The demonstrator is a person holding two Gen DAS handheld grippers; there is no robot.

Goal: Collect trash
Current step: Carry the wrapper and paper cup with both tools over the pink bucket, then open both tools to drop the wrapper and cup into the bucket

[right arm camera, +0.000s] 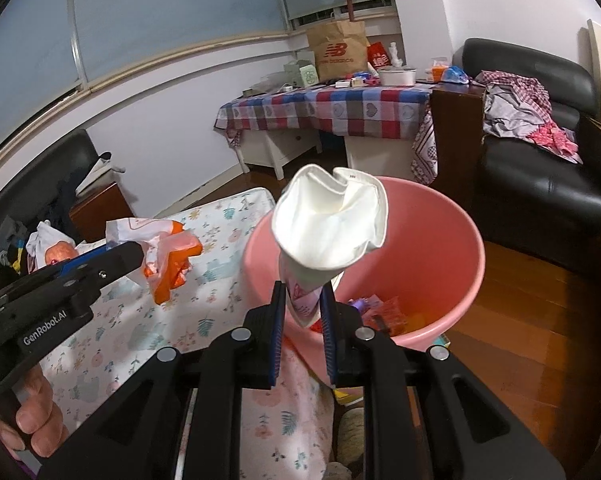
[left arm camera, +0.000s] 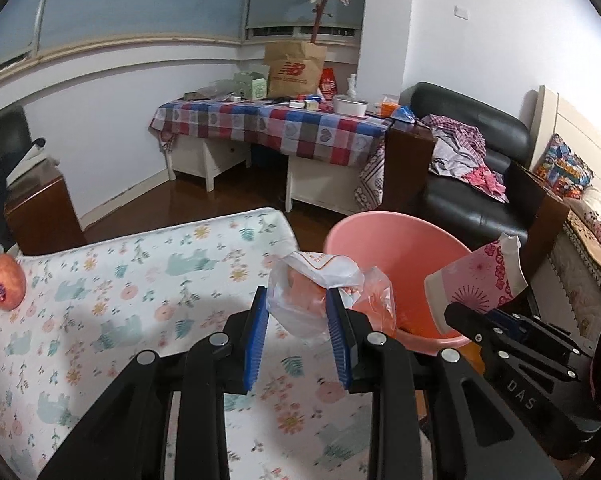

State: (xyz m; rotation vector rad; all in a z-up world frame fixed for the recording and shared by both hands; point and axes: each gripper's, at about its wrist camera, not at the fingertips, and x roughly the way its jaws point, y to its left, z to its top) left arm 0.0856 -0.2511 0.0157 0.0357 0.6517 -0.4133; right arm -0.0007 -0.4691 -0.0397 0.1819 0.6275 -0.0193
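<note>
My left gripper point(left arm camera: 296, 300) is shut on a crumpled white and orange plastic bag point(left arm camera: 312, 280), held over the right edge of the floral-covered table point(left arm camera: 140, 280). The pink bin point(left arm camera: 396, 252) stands just right of it. In the right wrist view my right gripper point(right arm camera: 302, 292) is shut on the base of a squashed paper cup point(right arm camera: 328, 220), pink outside and white inside, held over the near rim of the pink bin point(right arm camera: 452, 216). Several bits of trash point(right arm camera: 388, 312) lie inside the bin. The left gripper point(right arm camera: 136, 258) with its plastic bag point(right arm camera: 168, 256) shows at the left of this view.
A round reddish fruit point(left arm camera: 4, 286) lies at the table's far left edge. A black sofa point(left arm camera: 472, 184) with clothes on it stands behind the bin. A desk with a checked cloth point(left arm camera: 268, 124) stands against the far wall. Wooden floor point(right arm camera: 520, 320) lies right of the bin.
</note>
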